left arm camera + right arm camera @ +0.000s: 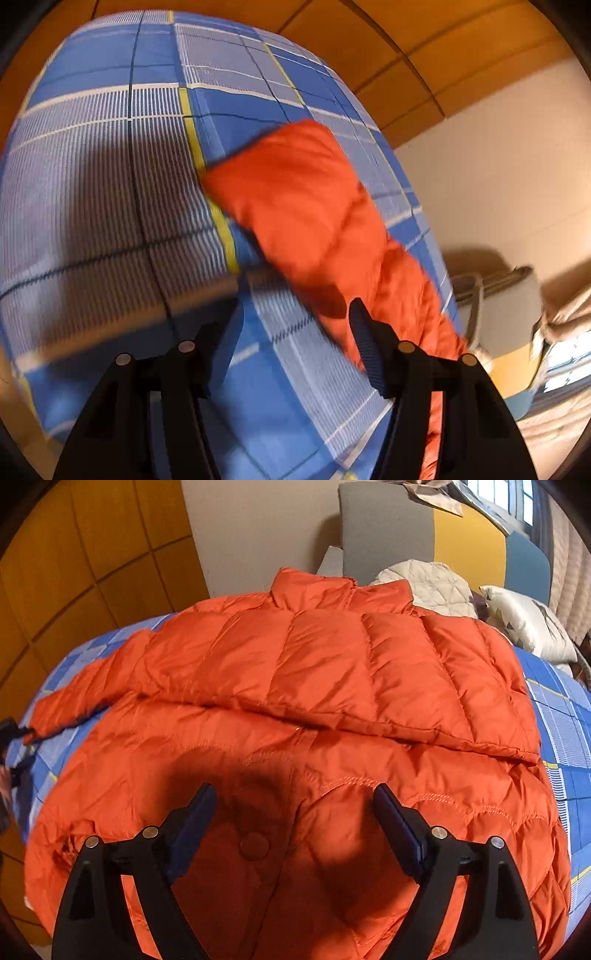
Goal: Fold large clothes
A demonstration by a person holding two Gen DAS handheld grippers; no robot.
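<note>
An orange puffer jacket (295,664) lies spread on a bed with a blue checked sheet (565,738). Its collar (343,590) points to the far side, and one panel is folded across the body. One sleeve (92,686) stretches out to the left. My right gripper (295,797) hovers open over the jacket's lower front near a snap button (254,844), nothing between its fingers. In the blurred left wrist view, my left gripper (295,314) stands open over the sheet (110,166). The orange sleeve (314,221) lies just beyond its right finger (364,332), not gripped.
A cream quilted garment (432,587) and a patterned pillow (524,624) lie at the head of the bed. A grey, yellow and blue headboard (469,542) stands behind them. Orange wood panels (74,554) and a pale wall (498,166) border the bed.
</note>
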